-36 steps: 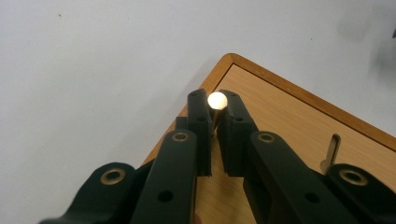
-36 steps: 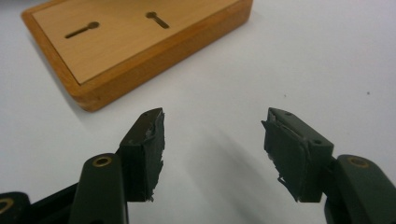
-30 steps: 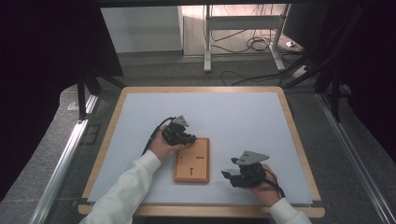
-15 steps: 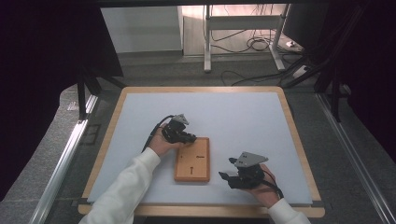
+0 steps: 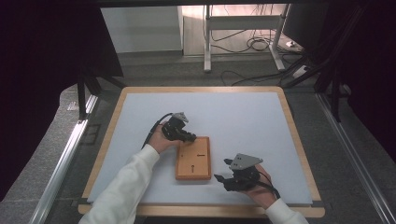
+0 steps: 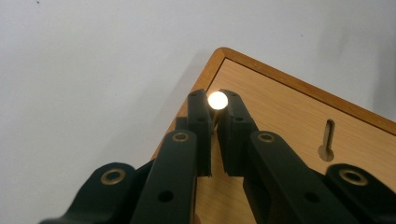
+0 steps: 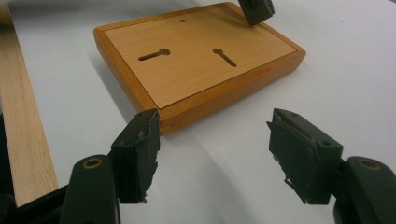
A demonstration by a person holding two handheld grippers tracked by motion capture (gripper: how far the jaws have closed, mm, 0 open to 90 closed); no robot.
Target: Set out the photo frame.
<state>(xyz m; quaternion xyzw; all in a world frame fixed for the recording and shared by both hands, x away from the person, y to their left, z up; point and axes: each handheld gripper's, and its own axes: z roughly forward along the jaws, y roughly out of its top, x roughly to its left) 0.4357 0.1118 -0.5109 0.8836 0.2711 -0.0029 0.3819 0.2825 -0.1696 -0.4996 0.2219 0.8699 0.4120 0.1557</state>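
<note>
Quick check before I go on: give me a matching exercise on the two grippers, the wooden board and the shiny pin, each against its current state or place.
Things:
1. left gripper
2. right gripper
3. wooden board
4. shiny round-headed pin

States or places:
A. lies flat on the white mat, two keyhole slots facing up
B. jaws open, nothing between them
C. pinched between two jaw tips at the board's corner
D. jaws shut on a small part

Pairs: 1-D, 2-B, 3-A, 4-C
</note>
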